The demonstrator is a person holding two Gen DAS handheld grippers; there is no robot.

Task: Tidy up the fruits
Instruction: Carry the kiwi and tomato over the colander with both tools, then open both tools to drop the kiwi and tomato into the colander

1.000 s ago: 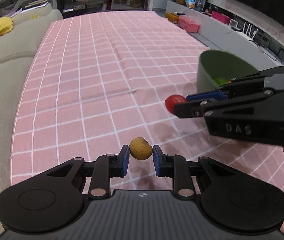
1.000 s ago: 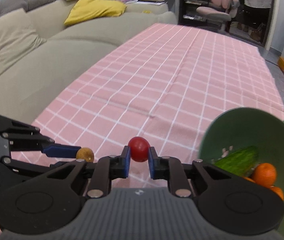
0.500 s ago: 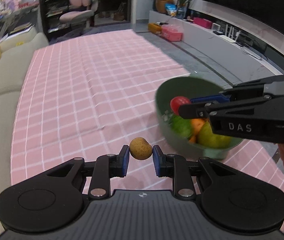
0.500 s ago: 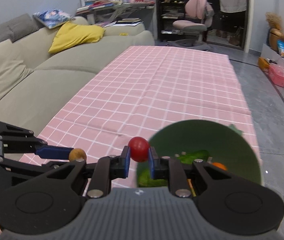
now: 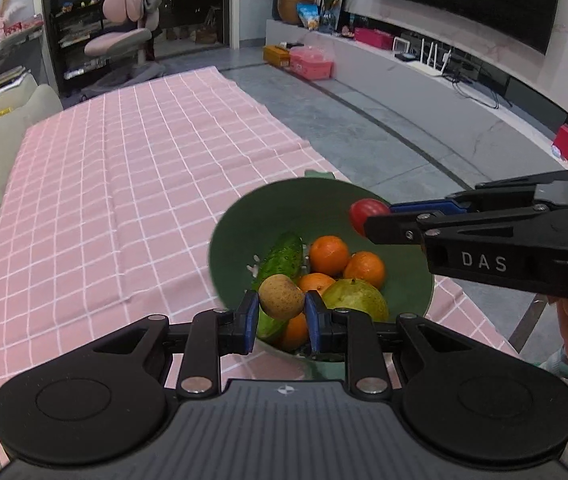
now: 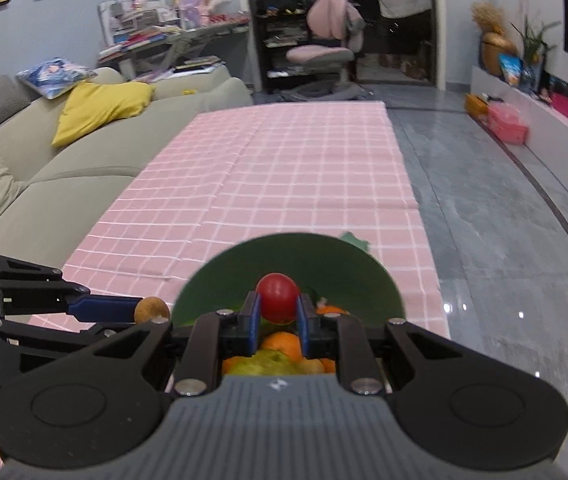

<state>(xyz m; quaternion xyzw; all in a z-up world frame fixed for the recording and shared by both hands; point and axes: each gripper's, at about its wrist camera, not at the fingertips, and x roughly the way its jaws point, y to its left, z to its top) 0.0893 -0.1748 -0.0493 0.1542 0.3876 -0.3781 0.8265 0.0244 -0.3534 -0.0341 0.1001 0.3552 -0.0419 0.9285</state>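
Within the last second both tongs have been carried over the green bowl (image 5: 243, 232), which lies at the right edge of the pink-checked worktop (image 5: 103, 200). The left tongs (image 5: 281, 314) are clenched on a small brown fruit (image 5: 281, 297) above the near rim, the right tongs (image 6: 277, 312) on a cherry tomato (image 6: 277, 297) above the oranges (image 5: 328, 255), cucumber (image 5: 281, 260) and green pear (image 5: 354, 299). Only the release is judged to remain.

Green bowl (image 5: 243, 224), orange tangerines (image 5: 328, 255), red tomato (image 6: 277, 297) (pink-and-white checked cloth (image 5: 123, 184)).

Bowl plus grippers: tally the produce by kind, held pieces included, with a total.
Oranges, in the green bowl: 4 visible
Cucumber: 1
Yellow-green fruit: 1
Red tomato, held by right gripper: 1
Brown round fruit, held by left gripper: 1
Total: 8; more may be hidden underneath.
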